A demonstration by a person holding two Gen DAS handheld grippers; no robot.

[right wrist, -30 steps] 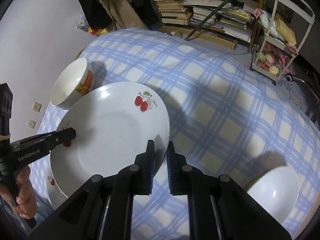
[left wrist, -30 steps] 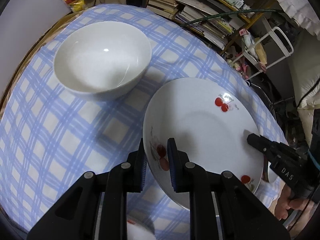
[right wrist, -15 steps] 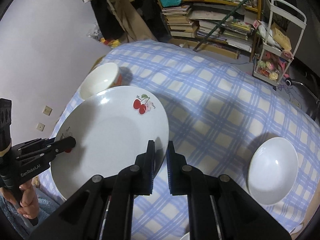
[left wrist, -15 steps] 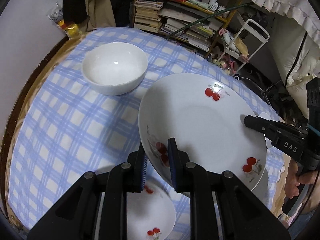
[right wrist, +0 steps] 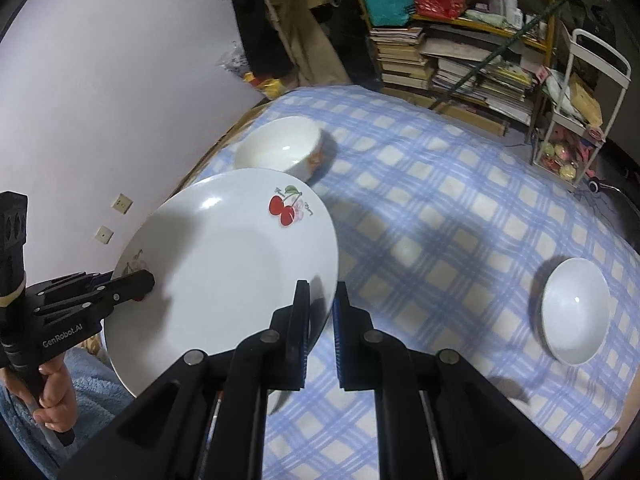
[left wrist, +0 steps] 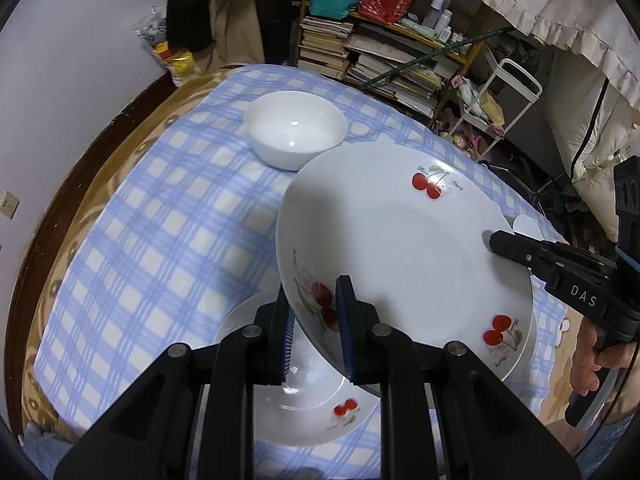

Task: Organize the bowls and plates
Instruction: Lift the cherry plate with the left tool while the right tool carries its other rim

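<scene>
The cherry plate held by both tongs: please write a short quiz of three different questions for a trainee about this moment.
1. True or false: the cherry plate rests flat on the tablecloth.
2. How many tongs grip its rim? A) none B) one C) two
3. Fill in: under the lifted plate, a second cherry plate lies on the ____.

Key: 1 false, it is held in the air, tilted. 2 C, the left tongs and the right tongs on opposite edges. 3 tablecloth.
</scene>
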